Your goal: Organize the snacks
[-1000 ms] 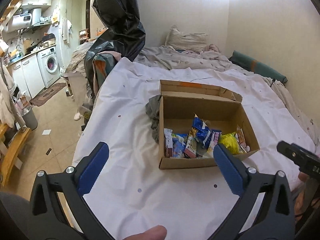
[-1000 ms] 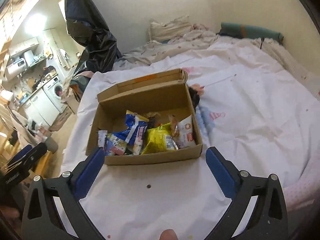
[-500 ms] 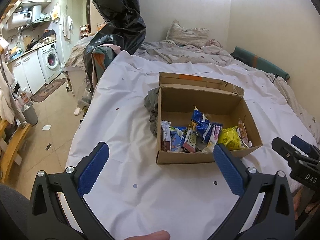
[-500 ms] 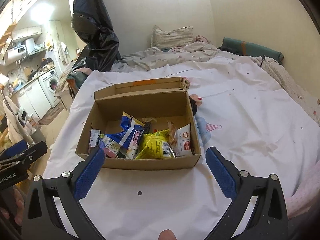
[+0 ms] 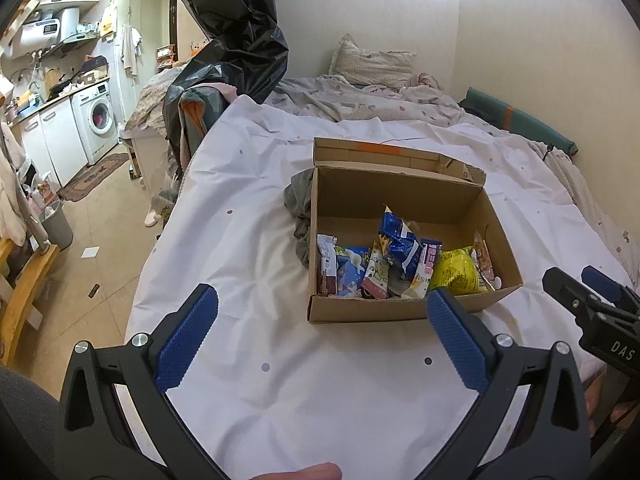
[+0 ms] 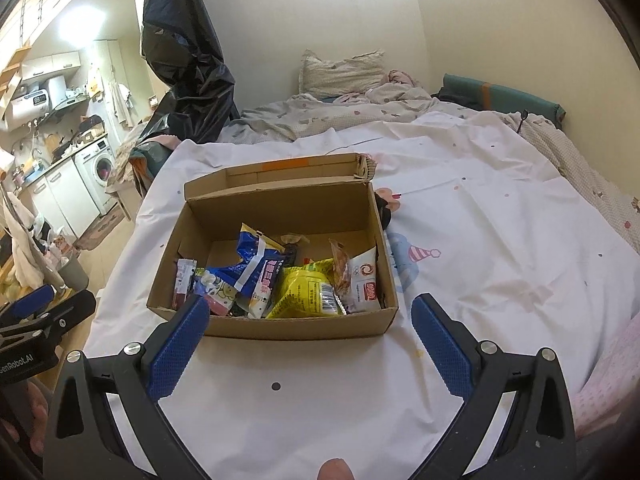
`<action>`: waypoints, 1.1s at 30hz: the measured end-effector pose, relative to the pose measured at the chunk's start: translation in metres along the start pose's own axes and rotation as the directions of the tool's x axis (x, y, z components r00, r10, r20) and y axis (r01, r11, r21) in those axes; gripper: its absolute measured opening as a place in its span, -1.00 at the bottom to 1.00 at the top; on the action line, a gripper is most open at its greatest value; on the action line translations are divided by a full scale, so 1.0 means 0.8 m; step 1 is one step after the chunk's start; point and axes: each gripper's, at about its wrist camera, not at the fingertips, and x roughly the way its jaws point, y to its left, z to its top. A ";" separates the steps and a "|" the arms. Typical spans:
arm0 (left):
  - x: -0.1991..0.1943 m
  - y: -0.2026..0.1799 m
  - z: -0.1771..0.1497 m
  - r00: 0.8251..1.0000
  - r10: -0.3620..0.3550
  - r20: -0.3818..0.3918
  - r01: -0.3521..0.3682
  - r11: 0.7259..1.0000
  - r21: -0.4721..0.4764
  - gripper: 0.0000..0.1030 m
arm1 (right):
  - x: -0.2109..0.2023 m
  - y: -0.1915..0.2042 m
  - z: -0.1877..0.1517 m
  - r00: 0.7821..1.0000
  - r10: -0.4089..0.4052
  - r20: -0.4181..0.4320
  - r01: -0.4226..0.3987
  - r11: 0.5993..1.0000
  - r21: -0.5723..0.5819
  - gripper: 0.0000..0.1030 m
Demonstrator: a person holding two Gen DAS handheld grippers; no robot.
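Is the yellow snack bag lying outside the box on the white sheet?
No, the yellow snack bag sits inside the cardboard box, squeezed among the other packets.

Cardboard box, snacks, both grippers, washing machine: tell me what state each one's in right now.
Box: open, lid folded back, upright on the white sheet.
Snacks: loose jumble inside the box, crowded toward the near wall.
Left gripper: open, empty, short of the box.
Right gripper: open, empty, short of the box.
Washing machine: door shut.
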 end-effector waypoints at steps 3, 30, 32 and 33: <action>0.001 0.000 -0.001 1.000 0.003 0.002 -0.003 1.000 0.005 1.00 | -0.001 0.000 0.000 1.000 0.001 0.001 -0.001 1.000 0.001 1.00; 0.007 0.012 -0.003 0.999 0.002 -0.034 -0.003 0.999 -0.033 1.00 | -0.003 -0.016 0.006 1.000 -0.019 0.021 0.019 1.000 0.018 1.00; 0.007 0.012 -0.003 0.999 0.001 -0.035 -0.003 0.999 -0.035 1.00 | -0.003 -0.017 0.006 1.000 -0.020 0.019 0.019 1.000 0.022 1.00; 0.007 0.012 -0.003 0.999 0.001 -0.035 -0.003 0.999 -0.035 1.00 | -0.003 -0.017 0.006 1.000 -0.020 0.019 0.020 1.000 0.023 1.00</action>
